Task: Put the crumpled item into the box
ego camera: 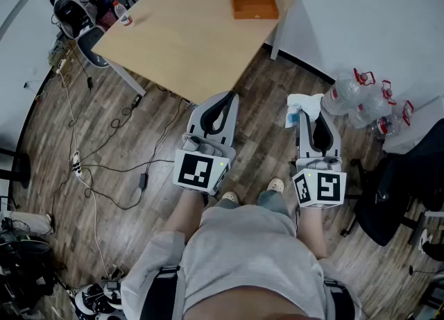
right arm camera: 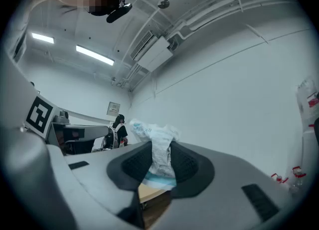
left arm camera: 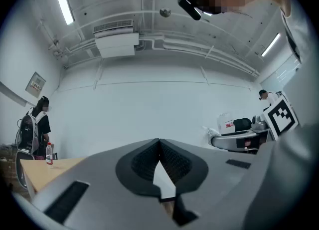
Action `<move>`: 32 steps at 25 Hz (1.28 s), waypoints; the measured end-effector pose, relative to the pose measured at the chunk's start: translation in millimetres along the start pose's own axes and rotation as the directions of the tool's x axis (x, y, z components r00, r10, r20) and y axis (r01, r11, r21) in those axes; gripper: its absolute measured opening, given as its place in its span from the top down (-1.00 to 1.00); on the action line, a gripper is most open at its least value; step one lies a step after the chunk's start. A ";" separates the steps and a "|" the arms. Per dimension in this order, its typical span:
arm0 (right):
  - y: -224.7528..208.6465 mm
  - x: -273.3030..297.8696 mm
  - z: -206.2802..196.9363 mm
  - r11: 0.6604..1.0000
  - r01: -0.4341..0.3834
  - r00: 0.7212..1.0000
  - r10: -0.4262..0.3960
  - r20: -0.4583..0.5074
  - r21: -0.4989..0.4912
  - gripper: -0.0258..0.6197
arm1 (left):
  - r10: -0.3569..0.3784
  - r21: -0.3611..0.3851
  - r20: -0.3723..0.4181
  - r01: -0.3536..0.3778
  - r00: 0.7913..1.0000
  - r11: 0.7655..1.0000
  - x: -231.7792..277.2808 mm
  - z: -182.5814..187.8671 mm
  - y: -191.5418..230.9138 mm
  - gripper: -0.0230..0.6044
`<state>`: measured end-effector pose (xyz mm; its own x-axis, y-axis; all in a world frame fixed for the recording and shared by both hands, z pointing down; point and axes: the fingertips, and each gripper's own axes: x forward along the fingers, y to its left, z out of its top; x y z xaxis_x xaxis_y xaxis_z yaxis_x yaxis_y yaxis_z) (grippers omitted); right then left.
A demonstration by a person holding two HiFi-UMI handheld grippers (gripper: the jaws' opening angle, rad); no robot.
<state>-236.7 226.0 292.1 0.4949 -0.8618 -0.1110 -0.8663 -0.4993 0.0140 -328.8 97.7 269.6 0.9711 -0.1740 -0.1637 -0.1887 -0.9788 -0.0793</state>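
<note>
A crumpled white and blue wrapper (ego camera: 302, 108) (right arm camera: 157, 146) sticks out of my right gripper (ego camera: 313, 114) (right arm camera: 160, 160), whose pads press on it from both sides. My left gripper (ego camera: 223, 102) (left arm camera: 159, 160) is shut with nothing between its pads. Both grippers hang above the wooden floor in front of the person, tilted upward toward the wall. The brown open box (ego camera: 254, 2) lies on the far right part of the light wooden table (ego camera: 187, 41), well ahead of both grippers.
Several large water bottles (ego camera: 361, 103) stand on the floor to the right, beside a black chair (ego camera: 402, 187). Cables (ego camera: 104, 166) run over the floor at left. A small bottle (ego camera: 123, 14) (left arm camera: 49, 153) stands at the table's left edge. A person with a backpack (left arm camera: 32, 129) stands far off.
</note>
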 end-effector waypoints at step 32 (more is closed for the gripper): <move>-103.7 45.6 3.1 0.993 -0.116 0.993 0.115 0.038 0.010 0.58 | 0.113 -0.007 0.038 -0.113 0.993 0.994 95.0 -4.2 -42.2 0.89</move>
<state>-124.5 238.8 282.5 0.3888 -0.9096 -0.1463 -0.9184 -0.3952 0.0165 -228.0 122.1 261.5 0.9372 -0.2794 -0.2090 -0.2962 -0.9536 -0.0533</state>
